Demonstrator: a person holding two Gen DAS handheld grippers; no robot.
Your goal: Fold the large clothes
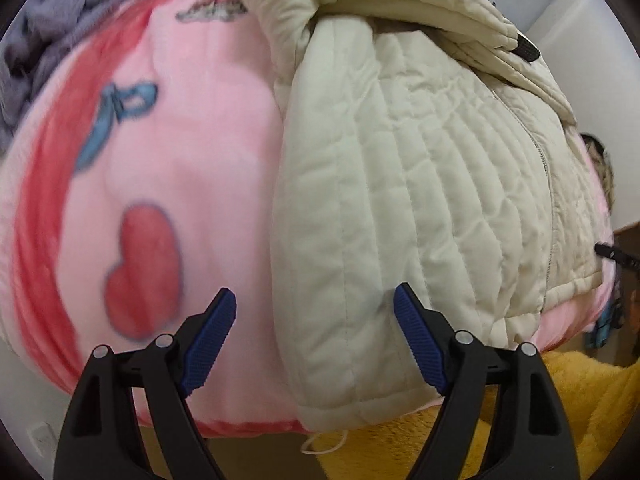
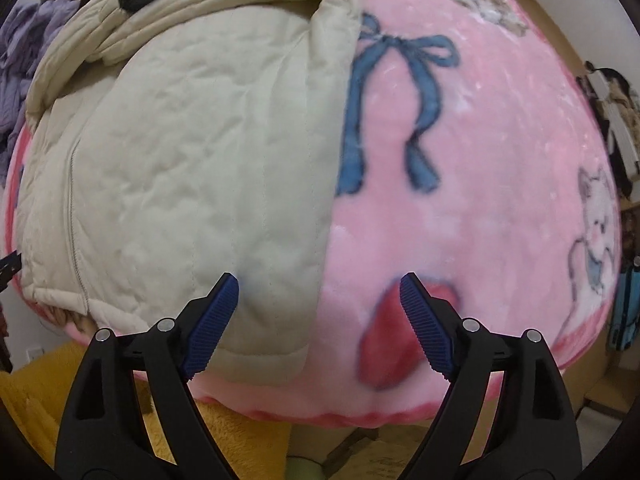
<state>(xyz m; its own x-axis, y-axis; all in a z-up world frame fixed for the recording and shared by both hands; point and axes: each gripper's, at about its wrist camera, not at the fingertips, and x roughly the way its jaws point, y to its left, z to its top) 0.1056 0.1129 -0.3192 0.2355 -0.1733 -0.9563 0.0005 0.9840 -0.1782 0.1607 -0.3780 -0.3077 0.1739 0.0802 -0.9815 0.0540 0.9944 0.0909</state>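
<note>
A cream quilted jacket (image 1: pixel 420 184) lies front up on a pink blanket (image 1: pixel 192 160), zipper down its middle, both sleeves folded in over the body. It also shows in the right wrist view (image 2: pixel 192 184). My left gripper (image 1: pixel 314 312) is open and empty, hovering over the jacket's near left sleeve edge. My right gripper (image 2: pixel 320 308) is open and empty, over the jacket's right edge where it meets the blanket (image 2: pixel 480 160).
The pink blanket has blue bows, red hearts and cat prints. A yellow fluffy cover (image 1: pixel 560 408) lies below its near edge, also in the right wrist view (image 2: pixel 36 400). Purple and grey clothes (image 1: pixel 44 24) are piled at the far left. Hanging garments (image 2: pixel 612 120) are at the right.
</note>
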